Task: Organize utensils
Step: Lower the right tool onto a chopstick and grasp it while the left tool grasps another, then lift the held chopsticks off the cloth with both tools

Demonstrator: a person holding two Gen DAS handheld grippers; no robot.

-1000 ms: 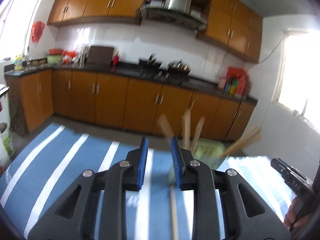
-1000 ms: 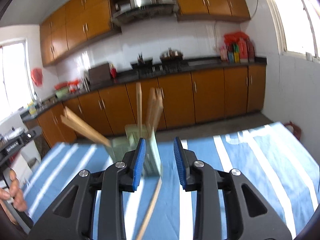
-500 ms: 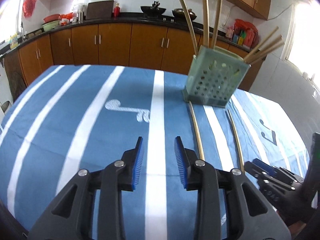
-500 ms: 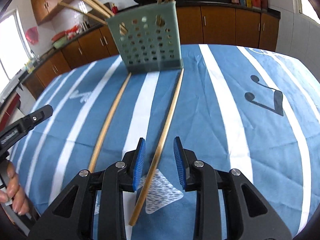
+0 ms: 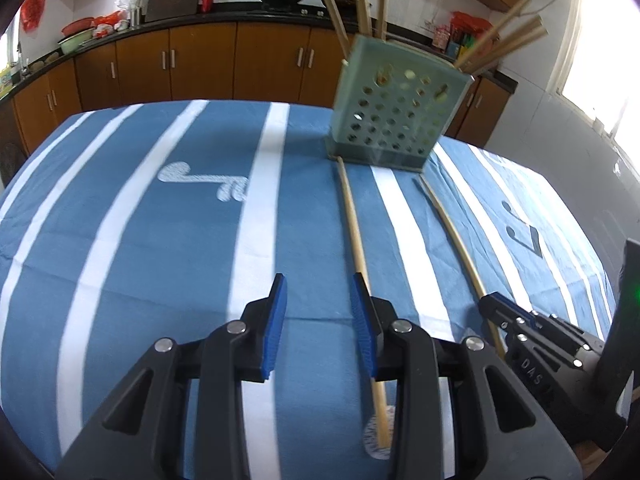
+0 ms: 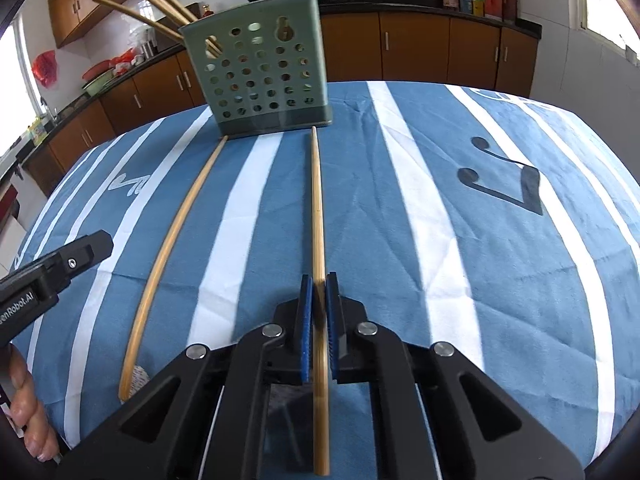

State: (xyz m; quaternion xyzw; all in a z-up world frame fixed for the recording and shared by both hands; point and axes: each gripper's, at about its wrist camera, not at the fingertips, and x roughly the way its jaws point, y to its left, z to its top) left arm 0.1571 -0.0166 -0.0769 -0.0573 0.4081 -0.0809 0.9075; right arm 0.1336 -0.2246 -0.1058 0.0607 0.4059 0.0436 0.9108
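Orange kitchen cabinets (image 6: 416,46) line the wall behind a surface draped in a blue-and-white striped cloth (image 6: 440,220). On it a green perforated holder (image 6: 260,76) stands stocked with wooden chopsticks, while two loose ones lie in front. The right claw (image 6: 316,300) is pressed together on the right chopstick (image 6: 317,200). The left claw (image 5: 318,300) is spread apart low over the cloth, the left chopstick (image 5: 352,216) running under its right finger.
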